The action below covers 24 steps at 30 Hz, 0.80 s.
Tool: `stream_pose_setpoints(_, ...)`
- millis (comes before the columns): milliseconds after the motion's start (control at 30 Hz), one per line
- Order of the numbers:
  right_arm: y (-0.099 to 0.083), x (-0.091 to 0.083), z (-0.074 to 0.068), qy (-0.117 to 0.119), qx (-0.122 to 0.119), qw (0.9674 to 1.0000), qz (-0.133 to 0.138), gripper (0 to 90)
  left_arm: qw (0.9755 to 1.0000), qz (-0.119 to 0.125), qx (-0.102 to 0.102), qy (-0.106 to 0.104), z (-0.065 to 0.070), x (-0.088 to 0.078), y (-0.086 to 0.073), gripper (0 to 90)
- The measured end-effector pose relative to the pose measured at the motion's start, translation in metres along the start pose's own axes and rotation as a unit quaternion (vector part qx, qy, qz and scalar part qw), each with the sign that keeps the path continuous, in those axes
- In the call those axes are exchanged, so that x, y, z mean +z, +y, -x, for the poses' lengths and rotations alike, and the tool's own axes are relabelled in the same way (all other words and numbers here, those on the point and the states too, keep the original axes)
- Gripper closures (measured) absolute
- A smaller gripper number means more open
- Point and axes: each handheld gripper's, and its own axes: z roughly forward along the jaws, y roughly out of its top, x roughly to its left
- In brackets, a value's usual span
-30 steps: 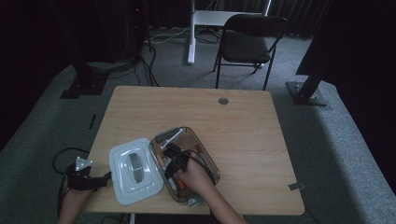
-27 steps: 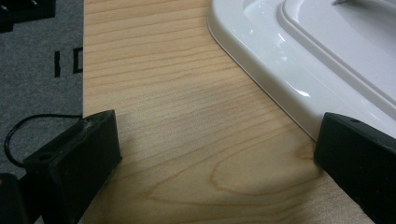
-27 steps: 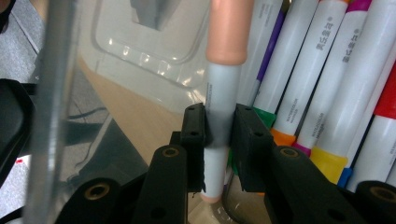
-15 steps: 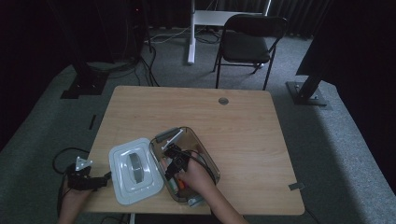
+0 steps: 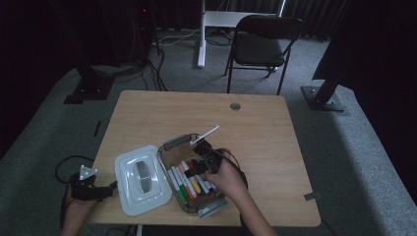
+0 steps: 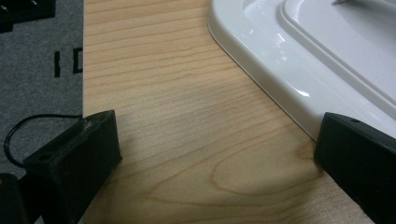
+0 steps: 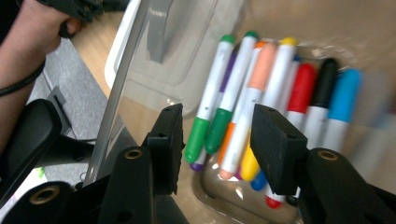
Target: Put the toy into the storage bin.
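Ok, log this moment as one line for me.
right gripper: jaws just opening, empty, above markers in clear box | left gripper: open on table beside white lid

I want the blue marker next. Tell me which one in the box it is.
In the right gripper view, the blue marker lies at the far right of the row, beside the black one; no other shows a light-blue cap.

I can't read any text, label, brand or number anywhere; the coloured felt-tip markers point(image 7: 243, 98) show no legible print.
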Motion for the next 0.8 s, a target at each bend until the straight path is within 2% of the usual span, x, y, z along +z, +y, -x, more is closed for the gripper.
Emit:
stream_pose_setpoints(167, -0.005, -0.029, 0.013, -0.009, 0.009, 0.9993, 0.035, 52.0, 1.0000, 0.000, 0.000, 0.000, 0.000, 0.000, 0.000, 0.8)
stream_pose_setpoints(267, -0.008, -0.042, 0.020, -0.027, 0.004, 0.9984, 0.050, 49.3, 1.0000, 0.000, 0.000, 0.000, 0.000, 0.000, 0.000, 0.8)
stream_pose_setpoints(367, -0.011, -0.050, 0.031, -0.044, 0.011, 0.9971, 0.060, 48.6, 1.0000, 0.000, 0.000, 0.000, 0.000, 0.000, 0.000, 0.8)
stream_pose_setpoints(567, -0.019, -0.055, 0.057, -0.071, 0.032, 0.9945, 0.069, 46.0, 1.0000, -0.001, 0.001, 0.000, 0.000, 0.000, 0.000, 0.8)
stream_pose_setpoints(800, -0.029, -0.048, 0.084, -0.091, 0.048, 0.9922, 0.069, 44.6, 1.0000, 0.000, 0.000, 0.000, 0.000, 0.000, 0.000, 0.8)
